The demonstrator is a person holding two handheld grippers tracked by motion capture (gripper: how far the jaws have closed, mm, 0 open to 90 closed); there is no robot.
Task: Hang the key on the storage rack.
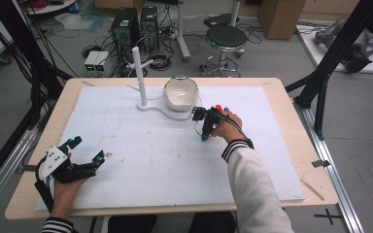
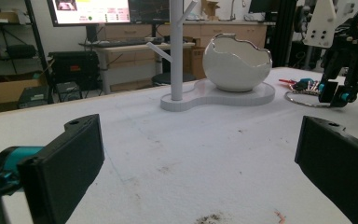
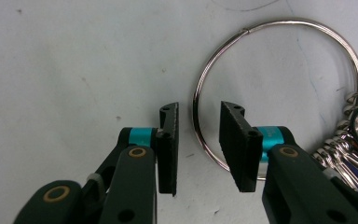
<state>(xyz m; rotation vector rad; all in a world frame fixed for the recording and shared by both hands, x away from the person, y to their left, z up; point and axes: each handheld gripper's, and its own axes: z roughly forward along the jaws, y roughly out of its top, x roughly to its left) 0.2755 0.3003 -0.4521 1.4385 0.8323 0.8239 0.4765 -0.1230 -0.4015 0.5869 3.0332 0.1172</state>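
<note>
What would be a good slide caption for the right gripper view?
Right tongs, jaws straddling the wire of a large key ring on the white table, not yet pinching it.

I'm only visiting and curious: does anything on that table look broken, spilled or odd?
The white bowl on its stand has a jagged, eggshell-like rim, maybe by design. Dark crumbs and small stains mark the white mat.

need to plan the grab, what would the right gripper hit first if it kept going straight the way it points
The right gripper points down at the white table cover. Its open jaws straddle the wire of the key ring, so it would likely meet the ring or the cover beneath; depth is unclear.
</note>
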